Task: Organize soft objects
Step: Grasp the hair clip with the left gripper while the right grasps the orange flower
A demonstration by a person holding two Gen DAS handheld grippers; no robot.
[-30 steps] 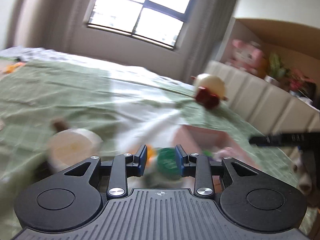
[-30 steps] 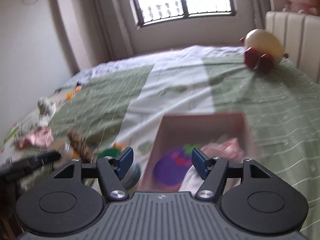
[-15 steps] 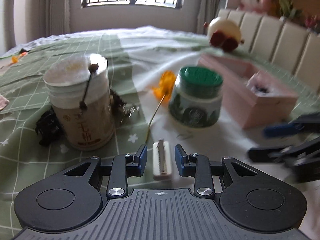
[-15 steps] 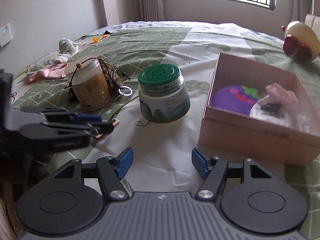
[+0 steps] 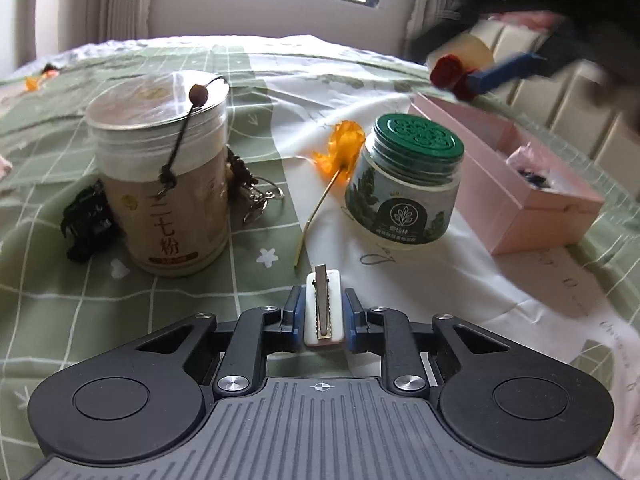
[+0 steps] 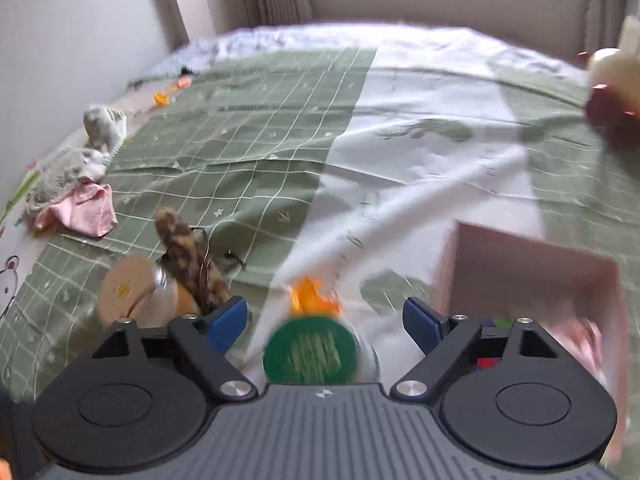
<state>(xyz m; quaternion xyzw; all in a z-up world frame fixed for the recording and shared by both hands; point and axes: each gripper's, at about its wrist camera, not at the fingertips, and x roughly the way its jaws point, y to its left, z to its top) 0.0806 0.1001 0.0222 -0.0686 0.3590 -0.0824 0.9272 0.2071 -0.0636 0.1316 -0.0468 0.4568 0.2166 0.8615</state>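
My left gripper [image 5: 322, 316] is low over the bed, its jaws close on both sides of a white hair clip [image 5: 322, 306] with a metal spring strip. A pink box [image 5: 532, 196] stands at the right; it holds a pink cloth [image 6: 588, 340]. My right gripper [image 6: 325, 320] is open and empty, above a green-lidded jar [image 6: 310, 354], and shows blurred at the top right of the left wrist view [image 5: 500, 74]. Pink and grey soft cloths [image 6: 76, 196] lie at the bed's left edge.
A tall powder jar [image 5: 164, 188] with a bead cord stands left, a black clip [image 5: 86, 220] and keyring [image 5: 256, 198] beside it. The green-lidded jar [image 5: 404, 188] and an orange flower [image 5: 340, 148] are in the middle. A cream and red plush [image 6: 612, 88] lies far right.
The left gripper has come down to the bed and its jaws stand around the white hair clip. The right gripper has risen and swung over the green-lidded jar.
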